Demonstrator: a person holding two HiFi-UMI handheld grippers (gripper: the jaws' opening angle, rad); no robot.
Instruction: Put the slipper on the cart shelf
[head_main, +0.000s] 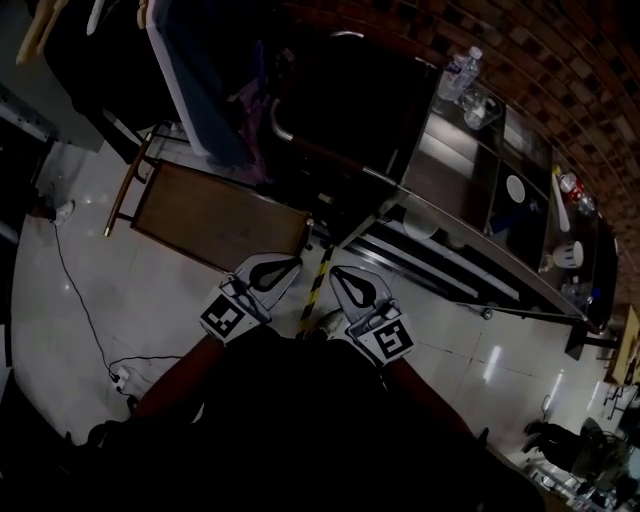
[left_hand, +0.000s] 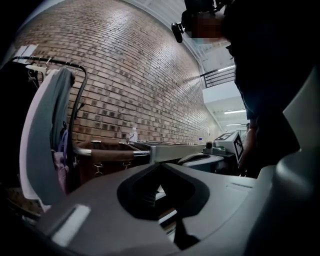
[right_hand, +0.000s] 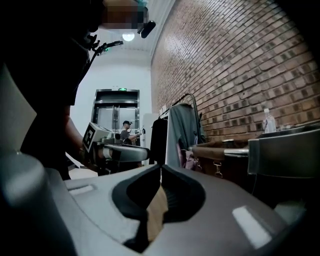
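No slipper shows in any view. In the head view my left gripper (head_main: 296, 264) and right gripper (head_main: 336, 271) are held side by side close to my body, both shut and empty. They point at the metal cart (head_main: 470, 190), whose lower shelves (head_main: 440, 262) lie just beyond the right gripper. In the left gripper view the jaws (left_hand: 160, 166) meet at the tips, and the right gripper (left_hand: 200, 158) is alongside. Seen from the right gripper view, its jaws (right_hand: 160, 168) also meet, with the left gripper (right_hand: 125, 152) at the left.
A brown canvas bag (head_main: 215, 220) on a frame hangs at the cart's left end. A clothes rack with garments (head_main: 215, 90) stands behind it. A water bottle (head_main: 462, 72) is on the cart top. A cable (head_main: 80, 300) and striped tape (head_main: 318, 285) lie on the floor. A person (right_hand: 127, 133) stands far off.
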